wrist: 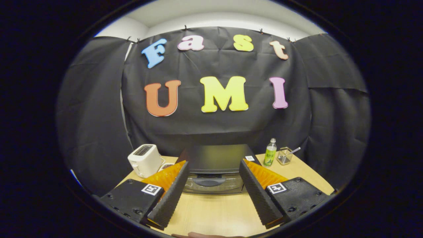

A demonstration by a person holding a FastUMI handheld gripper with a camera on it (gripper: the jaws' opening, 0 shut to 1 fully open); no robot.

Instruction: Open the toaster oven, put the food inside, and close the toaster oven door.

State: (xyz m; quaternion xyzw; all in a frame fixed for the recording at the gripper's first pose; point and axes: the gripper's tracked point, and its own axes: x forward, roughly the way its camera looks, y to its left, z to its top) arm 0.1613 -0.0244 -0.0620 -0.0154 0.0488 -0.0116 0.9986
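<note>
You hold the gripper (pixel 214 185) level above the pale wooden table (pixel 214 211), its two fingers (pixel 172 195) spread wide apart and clasping nothing. The black toaster oven with a glass door (pixel 214 172) sits just ahead of the fingers, framed between them, its door shut and the handle across the front. Left of the oven stands a white slot toaster (pixel 144 159). Right of the oven stand a clear bottle with a green label (pixel 270 153) and, beside it, what looks like a small wire basket (pixel 285 156).

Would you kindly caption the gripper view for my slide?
Open tool faces closed black toaster oven on wooden table, white toaster beside.
</note>
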